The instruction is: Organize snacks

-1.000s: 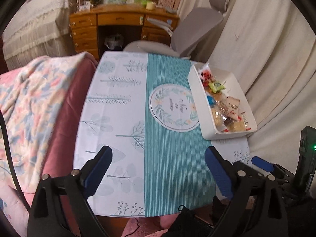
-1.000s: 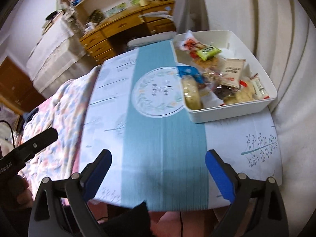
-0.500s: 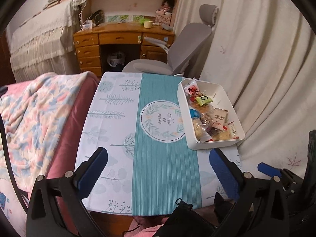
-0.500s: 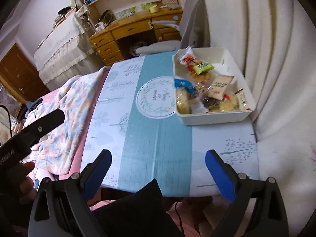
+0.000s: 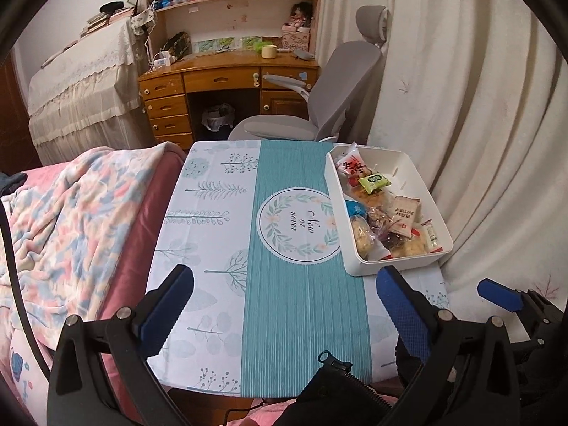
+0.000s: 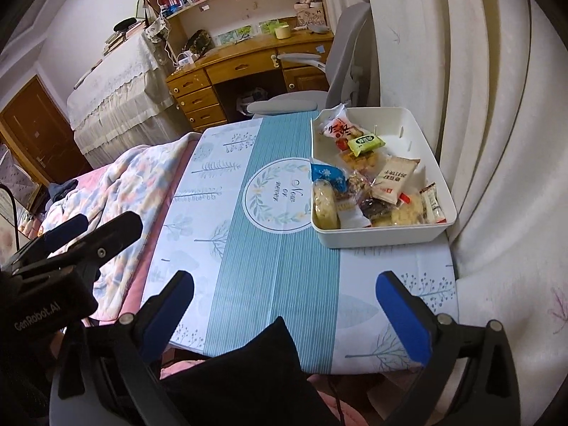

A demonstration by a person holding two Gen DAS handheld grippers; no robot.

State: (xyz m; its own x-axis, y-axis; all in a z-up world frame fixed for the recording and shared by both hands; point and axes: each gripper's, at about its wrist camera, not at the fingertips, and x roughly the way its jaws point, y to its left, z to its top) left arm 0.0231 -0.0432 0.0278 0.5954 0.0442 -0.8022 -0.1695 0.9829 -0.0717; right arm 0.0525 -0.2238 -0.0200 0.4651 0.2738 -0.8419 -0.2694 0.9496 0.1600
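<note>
A white bin [image 5: 408,163] [image 6: 408,120] stands at the right edge of the table and holds several wrapped snacks, among them a green packet [image 5: 373,180] [image 6: 365,142] and a beige packet [image 5: 404,209] [image 6: 396,177]. My left gripper [image 5: 284,305] is open and empty, held above the table's near edge, well short of the bin. My right gripper [image 6: 284,305] is open and empty, also above the near edge. The left gripper also shows at the left of the right wrist view [image 6: 92,234].
The table carries a teal and white printed cloth [image 5: 294,277] [image 6: 277,248]. A bed with a floral blanket [image 5: 64,220] lies on the left. A grey office chair [image 5: 319,113] and a wooden desk [image 5: 220,85] stand behind. A white curtain [image 5: 479,124] hangs on the right.
Both grippers have drawn back and up from the table, so the table and bin look smaller and farther. Both stay open and empty.
</note>
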